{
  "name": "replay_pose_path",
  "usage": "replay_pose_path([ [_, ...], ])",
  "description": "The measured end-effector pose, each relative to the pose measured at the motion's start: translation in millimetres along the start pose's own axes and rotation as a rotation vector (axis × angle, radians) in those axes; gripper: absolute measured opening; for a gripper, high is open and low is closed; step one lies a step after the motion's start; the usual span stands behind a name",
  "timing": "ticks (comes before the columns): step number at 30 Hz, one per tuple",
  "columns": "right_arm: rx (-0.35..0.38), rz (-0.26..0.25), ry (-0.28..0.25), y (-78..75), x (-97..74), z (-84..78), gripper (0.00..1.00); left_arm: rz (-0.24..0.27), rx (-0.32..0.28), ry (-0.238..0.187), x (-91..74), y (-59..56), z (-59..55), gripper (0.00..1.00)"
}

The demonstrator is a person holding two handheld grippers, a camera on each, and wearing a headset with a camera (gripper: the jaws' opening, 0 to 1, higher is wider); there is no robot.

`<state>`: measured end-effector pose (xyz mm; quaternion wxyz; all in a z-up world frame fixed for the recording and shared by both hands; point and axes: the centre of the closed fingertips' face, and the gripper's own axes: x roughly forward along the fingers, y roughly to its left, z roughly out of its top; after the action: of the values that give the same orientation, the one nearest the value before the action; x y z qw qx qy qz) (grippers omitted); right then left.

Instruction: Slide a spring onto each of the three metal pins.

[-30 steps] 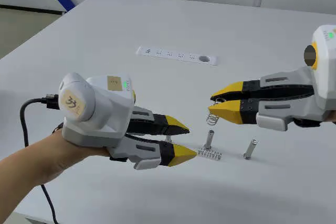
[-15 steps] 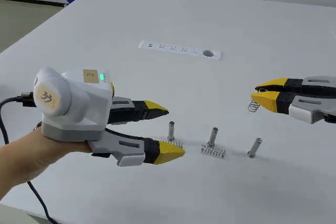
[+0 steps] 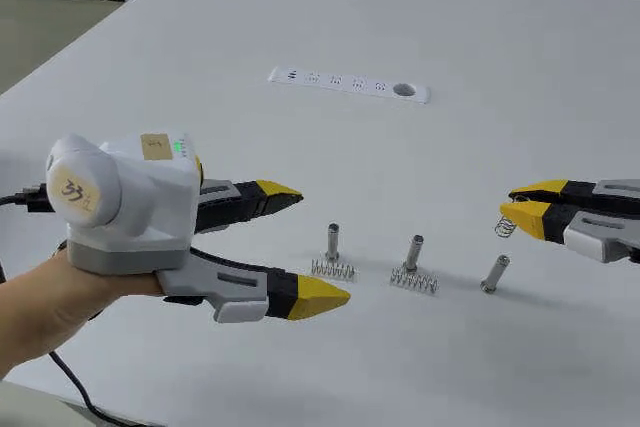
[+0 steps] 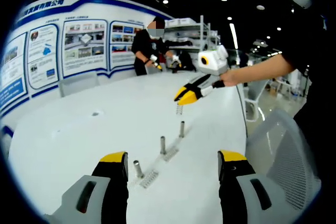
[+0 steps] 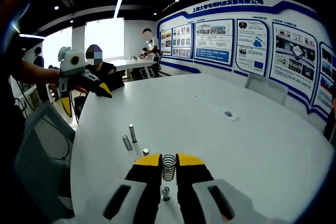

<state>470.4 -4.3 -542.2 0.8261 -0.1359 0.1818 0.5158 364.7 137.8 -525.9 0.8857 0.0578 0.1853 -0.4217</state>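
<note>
Entry: coil spring, carried to the last bare pin.
The right gripper (image 3: pixel 508 203) pinches the held spring (image 3: pixel 507 227) by its top coils, likely to leave the lower end free. It hangs above and just beside the right-hand pin (image 3: pixel 494 273), not touching. The left gripper (image 3: pixel 322 245) is wide and empty near the left pin (image 3: pixel 333 240). Loose springs (image 3: pixel 332 269) lie at the left pin and the middle pin (image 3: pixel 413 250).
</note>
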Motion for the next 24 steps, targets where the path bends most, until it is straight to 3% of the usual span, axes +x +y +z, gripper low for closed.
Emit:
replay_pose_path([
  [10, 0.057, 0.014, 0.024, 1.5, 0.2, -15.8, 0.11, 0.016, -0.037, 0.002, -3.1, 2.3, -6.3, 0.76],
  [24, 0.064, 0.006, 0.058, 2.2, 0.5, -32.2, 0.11, 0.025, -0.051, 0.022, -3.6, 1.3, -11.4, 0.80],
])
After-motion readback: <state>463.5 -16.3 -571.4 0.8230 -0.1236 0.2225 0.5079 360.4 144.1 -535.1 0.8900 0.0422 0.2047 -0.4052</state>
